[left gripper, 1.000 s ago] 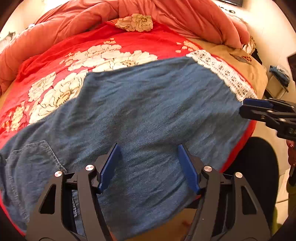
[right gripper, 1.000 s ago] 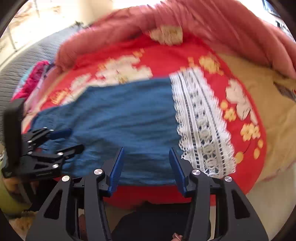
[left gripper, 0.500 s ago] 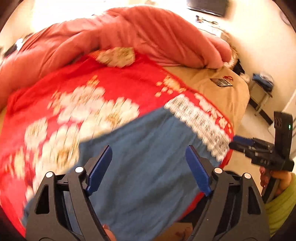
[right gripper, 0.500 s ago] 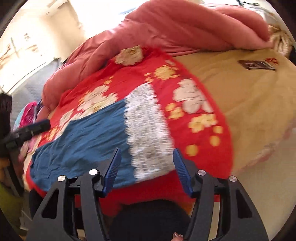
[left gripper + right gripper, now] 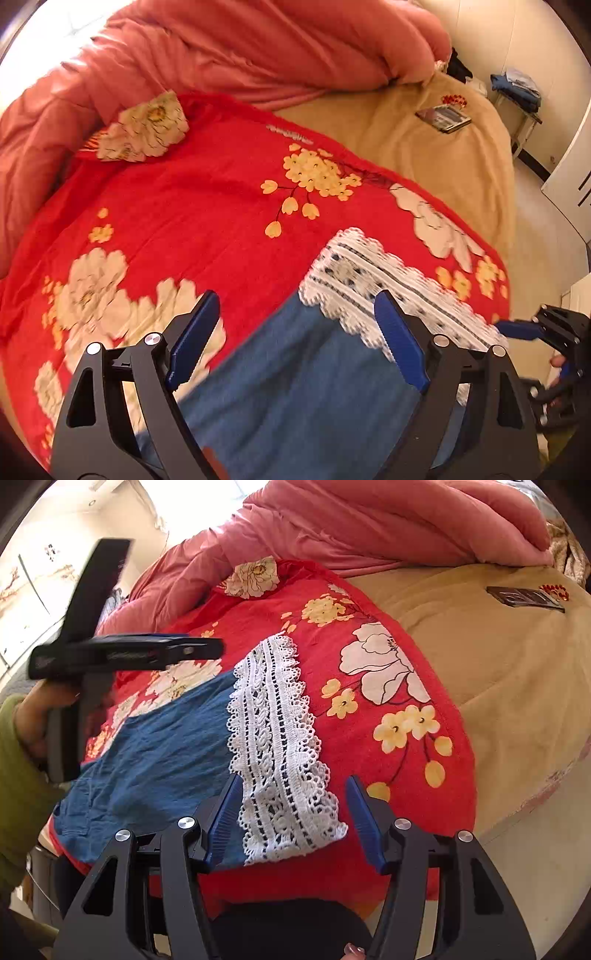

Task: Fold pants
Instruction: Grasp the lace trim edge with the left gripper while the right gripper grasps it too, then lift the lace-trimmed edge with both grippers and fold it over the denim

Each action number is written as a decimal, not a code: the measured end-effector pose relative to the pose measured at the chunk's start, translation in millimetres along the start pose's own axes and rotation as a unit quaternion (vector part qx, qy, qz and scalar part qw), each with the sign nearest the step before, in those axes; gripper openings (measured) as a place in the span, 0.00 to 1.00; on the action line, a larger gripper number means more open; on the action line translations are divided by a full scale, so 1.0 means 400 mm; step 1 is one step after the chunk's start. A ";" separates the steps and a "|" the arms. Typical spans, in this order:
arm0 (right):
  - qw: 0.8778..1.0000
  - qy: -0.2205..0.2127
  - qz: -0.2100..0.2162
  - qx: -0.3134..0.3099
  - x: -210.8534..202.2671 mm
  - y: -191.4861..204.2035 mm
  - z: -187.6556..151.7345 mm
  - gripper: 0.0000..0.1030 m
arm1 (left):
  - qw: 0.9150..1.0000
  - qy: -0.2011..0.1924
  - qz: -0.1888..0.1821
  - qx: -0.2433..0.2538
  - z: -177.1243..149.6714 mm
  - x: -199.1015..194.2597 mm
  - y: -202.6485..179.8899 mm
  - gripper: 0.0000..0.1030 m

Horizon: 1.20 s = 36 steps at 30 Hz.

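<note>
Blue denim pants (image 5: 303,387) lie flat on a red floral blanket, with a white lace hem (image 5: 369,280) at the leg end. My left gripper (image 5: 297,295) hovers over the far corner of the hem. Its jaws are opening and no cloth is pressed between them. In the right wrist view the same lace hem (image 5: 280,746) runs down to the near bed edge. My right gripper (image 5: 294,777) stands open above its near corner, the lace showing between the fingers but not pinched. The left gripper (image 5: 214,648) shows there from the side, above the denim (image 5: 159,749).
The red blanket (image 5: 184,206) covers a bed with a tan sheet (image 5: 424,155). A bunched pink duvet (image 5: 258,48) lies along the back. A flat packet (image 5: 443,118) rests on the sheet, and a stool with clothes (image 5: 517,88) stands beyond. A green sleeve (image 5: 14,775) is at left.
My left gripper has swept along the pants from the pocket end to the lace hem, with its jaws spreading wider. The right gripper has slid over to the hem's near corner.
</note>
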State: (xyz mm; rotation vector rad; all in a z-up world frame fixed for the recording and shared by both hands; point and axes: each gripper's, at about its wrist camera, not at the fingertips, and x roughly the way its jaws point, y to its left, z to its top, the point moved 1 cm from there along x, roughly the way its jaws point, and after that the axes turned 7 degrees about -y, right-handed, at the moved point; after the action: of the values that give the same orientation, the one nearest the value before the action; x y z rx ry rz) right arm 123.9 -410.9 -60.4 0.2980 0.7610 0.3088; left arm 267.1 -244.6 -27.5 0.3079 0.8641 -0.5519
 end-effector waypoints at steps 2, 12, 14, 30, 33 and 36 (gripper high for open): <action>1.000 0.003 0.007 0.002 0.014 -0.002 0.002 0.55 | 0.999 0.016 -0.024 -0.013 0.005 0.042 0.018 0.77; 0.999 0.009 0.042 0.014 0.037 -0.015 0.004 0.38 | 0.982 0.054 -0.167 -0.068 -0.008 0.144 0.054 0.38; 0.999 0.012 0.038 0.010 0.048 -0.018 0.008 0.38 | 0.981 0.051 -0.177 -0.054 -0.004 0.148 0.049 0.38; 0.997 0.020 0.072 0.017 0.051 0.011 0.035 0.15 | 0.969 0.033 -0.232 -0.080 -0.007 0.122 0.074 0.10; 0.997 0.010 0.078 0.003 0.024 0.050 0.052 0.14 | 0.967 0.010 -0.243 -0.081 -0.004 0.074 0.088 0.10; 0.996 -0.002 0.088 -0.023 -0.016 0.106 0.071 0.14 | 0.961 -0.019 -0.258 -0.092 -0.006 0.013 0.111 0.10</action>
State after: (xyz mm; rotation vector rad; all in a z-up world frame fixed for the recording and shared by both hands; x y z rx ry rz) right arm 132.8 -378.8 -21.0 0.3227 0.7247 0.4903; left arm 293.7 -208.7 -31.5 -0.1063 0.9532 -0.9511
